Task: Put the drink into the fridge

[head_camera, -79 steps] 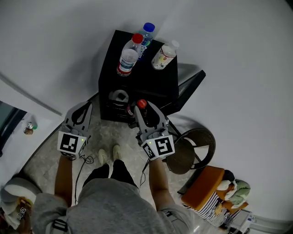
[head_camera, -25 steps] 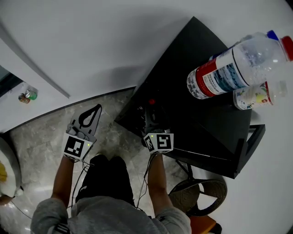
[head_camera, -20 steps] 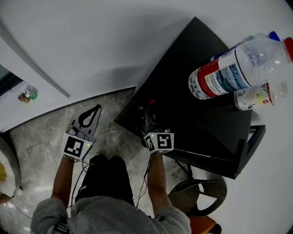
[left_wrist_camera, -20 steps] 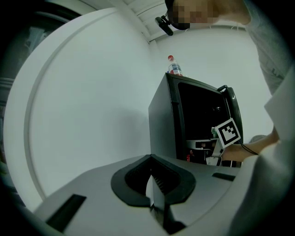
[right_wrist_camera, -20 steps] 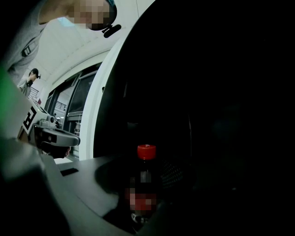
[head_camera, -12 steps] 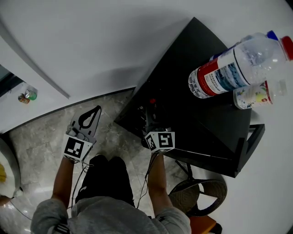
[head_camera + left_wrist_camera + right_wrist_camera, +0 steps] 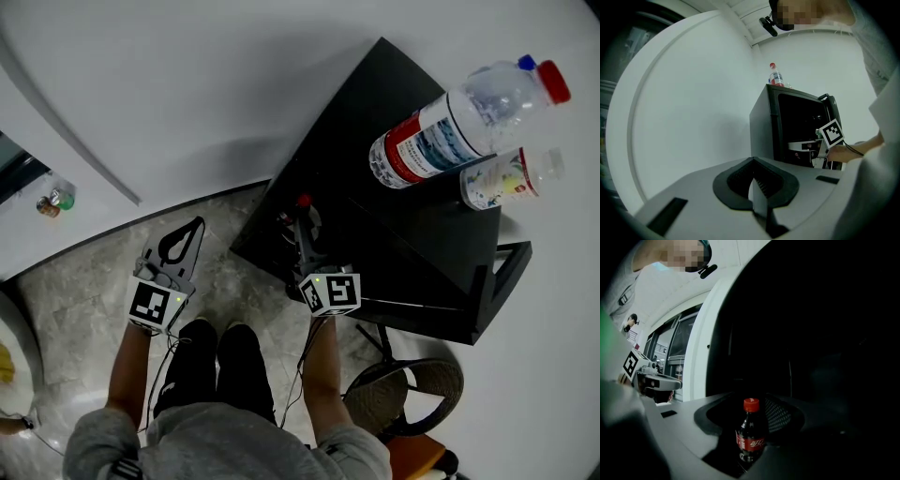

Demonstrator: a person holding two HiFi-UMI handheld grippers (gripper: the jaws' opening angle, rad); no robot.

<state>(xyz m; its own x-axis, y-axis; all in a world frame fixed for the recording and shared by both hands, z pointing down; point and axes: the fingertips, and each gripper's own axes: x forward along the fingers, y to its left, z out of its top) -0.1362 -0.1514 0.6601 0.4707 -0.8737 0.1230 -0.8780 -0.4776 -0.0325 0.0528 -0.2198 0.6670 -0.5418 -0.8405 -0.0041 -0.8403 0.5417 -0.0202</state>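
Reaching into the open black fridge (image 7: 349, 150), the right gripper (image 7: 302, 223) points level at its front

- Right jaws: released. They have just been opening; the cola bottle (image 7: 751, 439) stands between them, and the pads are clear of its sides
- Cola bottle: upright, red cap on top, red label facing out, inside the dark fridge interior. What it stands on is hidden by the gripper body. From the head view only its red cap shows, just past the jaw tips at the fridge mouth
- Left gripper (image 7: 192, 228): held over the marble floor (image 7: 84, 291), well apart from the fridge. Jaws clenched together, nothing between them
- Fridge top: a water bottle (image 7: 441, 127) with a red cap and red label, a blue-capped bottle (image 7: 511, 73) just behind it, and a smaller bottle (image 7: 502, 178) with a pale cap beside them
- Fridge door (image 7: 506, 272) swung open at the right
- Round stool (image 7: 403, 394) near the person's right arm
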